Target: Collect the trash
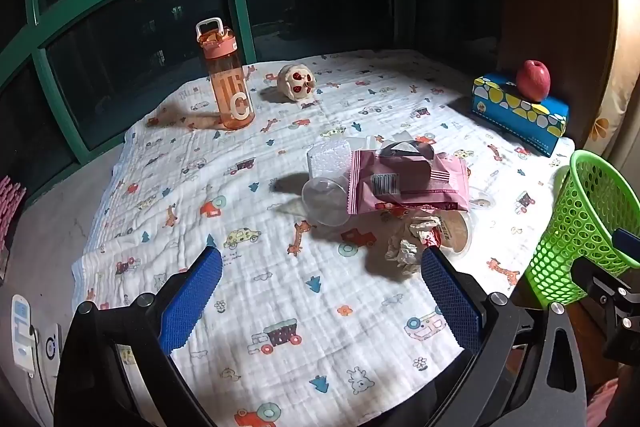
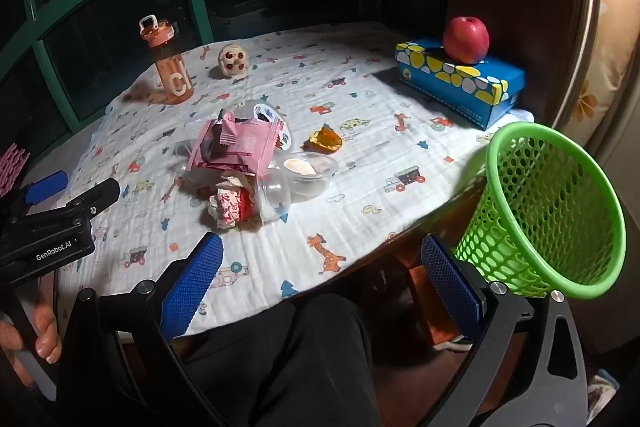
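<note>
Dark windows sit behind a table with a cartoon cloth; trash pile lies in the middle; green basket hangs off the edge; left claw and right claw are both wide apart, holding nothing.

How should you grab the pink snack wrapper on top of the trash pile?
Probably pinch the pink wrapper by its crimped left edge, which juts out past the clear cup beneath it. It lies flat on top of the pile, so the open left gripper, already facing it, could come in low from the front-left and close on that thin edge without nudging the cups.
</note>
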{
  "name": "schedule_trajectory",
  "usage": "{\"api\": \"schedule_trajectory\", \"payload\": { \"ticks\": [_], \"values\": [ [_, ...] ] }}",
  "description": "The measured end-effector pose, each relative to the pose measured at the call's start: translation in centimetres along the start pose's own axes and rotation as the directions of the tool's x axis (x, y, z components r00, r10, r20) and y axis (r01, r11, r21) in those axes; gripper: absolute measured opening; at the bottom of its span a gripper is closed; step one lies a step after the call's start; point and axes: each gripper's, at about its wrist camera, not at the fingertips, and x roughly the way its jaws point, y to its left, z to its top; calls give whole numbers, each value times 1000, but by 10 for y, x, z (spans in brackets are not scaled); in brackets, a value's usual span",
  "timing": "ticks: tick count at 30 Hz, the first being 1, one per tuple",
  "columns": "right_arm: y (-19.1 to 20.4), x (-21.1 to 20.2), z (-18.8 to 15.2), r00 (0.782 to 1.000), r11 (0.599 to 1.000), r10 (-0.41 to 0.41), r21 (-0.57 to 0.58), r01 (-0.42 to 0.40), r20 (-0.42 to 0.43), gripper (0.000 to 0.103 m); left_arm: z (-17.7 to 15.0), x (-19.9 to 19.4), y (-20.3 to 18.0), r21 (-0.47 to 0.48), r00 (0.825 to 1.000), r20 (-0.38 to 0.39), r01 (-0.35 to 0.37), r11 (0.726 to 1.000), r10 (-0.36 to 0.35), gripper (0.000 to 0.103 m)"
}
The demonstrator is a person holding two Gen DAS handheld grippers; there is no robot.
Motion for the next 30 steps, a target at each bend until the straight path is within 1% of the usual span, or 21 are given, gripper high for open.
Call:
{"api": "schedule_trajectory", "payload": {
  "ticks": [14,30],
  "values": [
    [-1,1,-1,1000,1000,7,6,-7,-1,98,-3,1,-7,2,1000,-3,13,1000,-13,96],
    [-1,1,-1,1000,1000,9,7,-9,-4,98,-3,4,-4,-9,1000,-13,27,1000,-27,96]
  ]
}}
